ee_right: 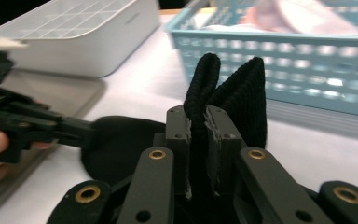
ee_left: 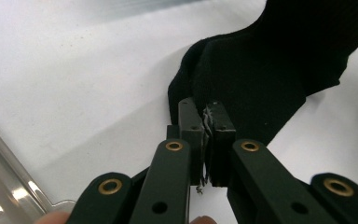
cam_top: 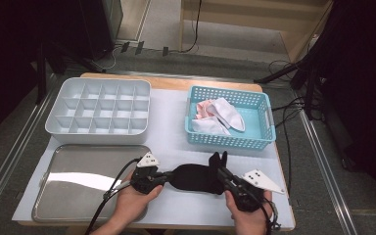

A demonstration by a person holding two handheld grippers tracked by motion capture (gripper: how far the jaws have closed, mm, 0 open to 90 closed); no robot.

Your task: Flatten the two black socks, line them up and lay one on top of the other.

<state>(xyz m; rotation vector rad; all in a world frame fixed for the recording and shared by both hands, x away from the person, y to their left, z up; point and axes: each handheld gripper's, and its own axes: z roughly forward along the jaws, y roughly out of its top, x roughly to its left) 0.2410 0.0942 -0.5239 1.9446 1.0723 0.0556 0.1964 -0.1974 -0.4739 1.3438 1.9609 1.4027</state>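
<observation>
Both grippers clamped on the black sock (cam_top: 196,177), which lies on the white mat at 6 o'clock, near edge: left gripper (cam_top: 165,177) pinches 1 end with barely any fabric between its jaws, right gripper (cam_top: 221,172) holds the doubled cuff end, raised. Risk: left bite is thin, so a pull from the right could prob slip it out; the cuff fold could also spring open if the right grip eases. Steel tray (cam_top: 63,193) at 8 o'clock sits just beside the left gripper, rim could snag it. Farther out, divided white box (cam_top: 98,131) at 10 o'clock, blue basket (cam_top: 264,128) w/ light socks (cam_top: 220,115) at 1 o'clock. Path to either looks open, nothing between.
</observation>
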